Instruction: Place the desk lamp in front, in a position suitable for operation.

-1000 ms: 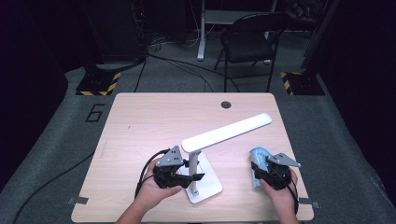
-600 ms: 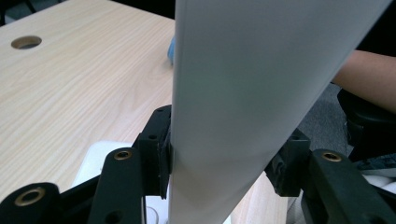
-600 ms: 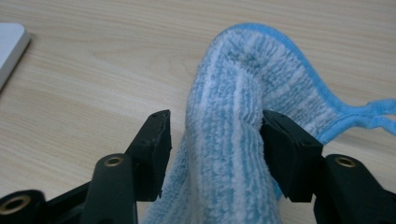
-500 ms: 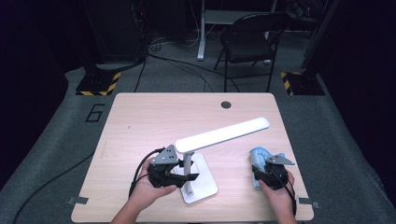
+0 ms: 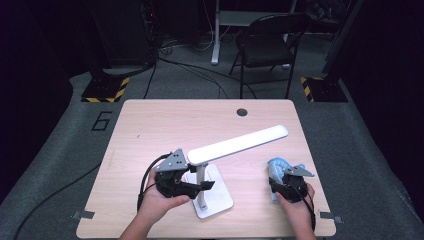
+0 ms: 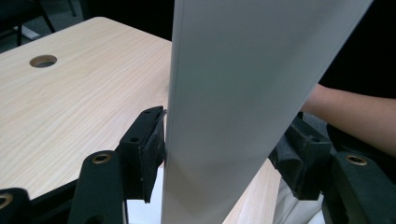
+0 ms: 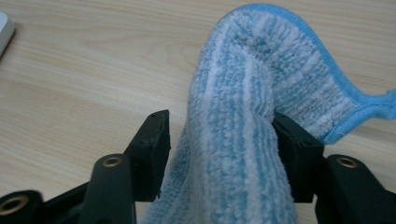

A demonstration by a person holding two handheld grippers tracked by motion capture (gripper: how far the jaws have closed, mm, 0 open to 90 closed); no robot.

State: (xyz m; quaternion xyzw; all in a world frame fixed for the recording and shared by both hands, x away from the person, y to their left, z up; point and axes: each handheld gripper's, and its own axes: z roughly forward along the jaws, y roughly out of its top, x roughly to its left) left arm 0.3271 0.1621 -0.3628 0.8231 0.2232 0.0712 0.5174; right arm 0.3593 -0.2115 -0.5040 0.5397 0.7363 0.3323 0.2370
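The white desk lamp [image 5: 210, 192] is standing with its stem between the left gripper [image 6: 224, 149]'s jaws, which have just been opening; one pad is touching, the other standing clear. The right gripper [image 7: 219, 154] is holding the blue cloth [image 7: 252, 102] bunched between its half-open, widening jaws.

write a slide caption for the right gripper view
Right gripper's black jaws straddle a bunched blue-and-white striped terry cloth on the light wooden table.
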